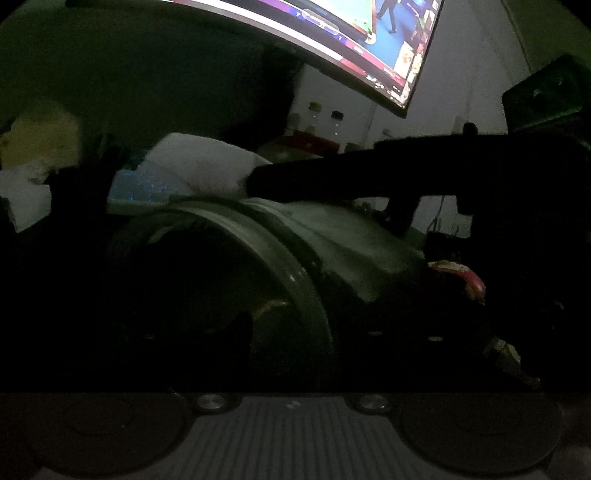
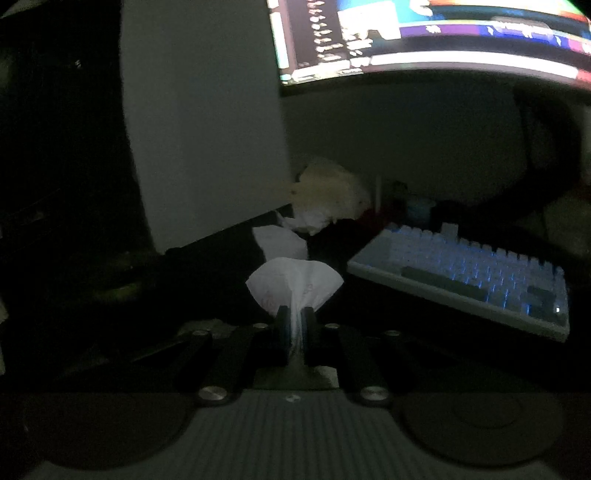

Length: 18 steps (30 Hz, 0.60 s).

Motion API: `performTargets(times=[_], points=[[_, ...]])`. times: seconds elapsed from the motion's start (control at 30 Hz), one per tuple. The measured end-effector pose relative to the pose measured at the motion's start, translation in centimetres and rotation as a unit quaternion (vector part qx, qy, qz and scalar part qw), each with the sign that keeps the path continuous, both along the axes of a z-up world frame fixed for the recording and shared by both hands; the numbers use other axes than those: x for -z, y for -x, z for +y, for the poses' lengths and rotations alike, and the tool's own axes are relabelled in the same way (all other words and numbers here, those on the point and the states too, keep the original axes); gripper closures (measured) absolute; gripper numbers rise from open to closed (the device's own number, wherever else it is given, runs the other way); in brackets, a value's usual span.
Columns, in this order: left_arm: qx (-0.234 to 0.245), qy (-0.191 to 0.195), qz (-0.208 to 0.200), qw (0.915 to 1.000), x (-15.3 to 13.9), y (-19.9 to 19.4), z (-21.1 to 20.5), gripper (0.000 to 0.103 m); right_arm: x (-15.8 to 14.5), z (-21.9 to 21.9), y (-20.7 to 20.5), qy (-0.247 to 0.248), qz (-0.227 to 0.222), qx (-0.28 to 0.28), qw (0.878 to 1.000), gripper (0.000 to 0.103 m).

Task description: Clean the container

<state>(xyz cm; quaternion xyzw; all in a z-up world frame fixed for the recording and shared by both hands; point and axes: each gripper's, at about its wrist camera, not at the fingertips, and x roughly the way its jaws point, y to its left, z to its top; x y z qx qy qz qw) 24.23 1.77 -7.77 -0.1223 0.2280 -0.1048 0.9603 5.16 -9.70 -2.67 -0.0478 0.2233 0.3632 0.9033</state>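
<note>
Below the bright curved monitor (image 2: 424,33), on the dark worktop (image 2: 221,280), nearly everything sinks into shadow. Right claw (image 2: 295,321) is clenched on a white tissue (image 2: 293,282), thin and soft, pinched to a stem between the two black fingers (image 2: 282,325) and fanning out past their tips into a creased cone. Beyond it, toward the monitor, lie two more crumpled white wads (image 2: 282,242) and a pale yellowish heap (image 2: 328,188), blurred past naming. Right of the tissue sits a keyboard (image 2: 469,273), blocky pale keycaps glowing blue, tilted on its light case. From the left wrist view, the container (image 1: 295,266) fills the middle, close up against the left claw: a round, smooth, dull grey-green thing lying on its side, its thick rim (image 1: 306,291) arcing round a black mouth, inside unreadable. A dark bar (image 1: 369,173) crosses above it. Left claw's fingers vanish in the dark, so I cannot tell whether it grips. Bottles (image 1: 325,120) stand dimly behind, under the monitor (image 1: 351,40).
</note>
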Motion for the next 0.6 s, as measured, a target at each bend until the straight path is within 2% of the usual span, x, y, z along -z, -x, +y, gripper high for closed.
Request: performTargets(times=[0.13,0.2,0.27,0.37,0.43,0.5,0.6], points=[[-0.006,0.003,0.0,1.0,-0.4,-3.5,0.4,0.058,0.7,-1.4,-2.9,0.02,0.005,0.09,0.996,0.094],[-0.009,0.006,0.001,0.9999,-0.5,-4.5,0.5,0.057,0.9,-1.8,-3.9,0.015,0.02,0.112,0.993,0.094],[-0.009,0.005,0.0,0.9999,-0.5,-3.0,0.8,0.056,1.0,-1.1,-3.3,0.008,0.014,0.1,0.995,0.094],[-0.008,0.004,0.0,1.0,-0.4,-0.7,1.2,0.056,0.7,0.3,-1.2,-0.007,-0.002,0.019,1.0,0.094],[-0.008,0.003,0.0,1.0,-0.4,0.8,1.6,0.055,0.5,0.9,-0.6,-0.007,-0.005,-0.01,1.0,0.094],[-0.008,0.001,-0.001,1.0,-0.4,2.3,1.9,0.055,0.5,0.8,-1.3,-0.004,0.001,0.0,1.0,0.094],[-0.007,0.0,-0.001,1.0,-0.3,4.6,2.3,0.054,1.0,0.0,-3.1,0.021,-0.003,0.067,0.998,0.094]])
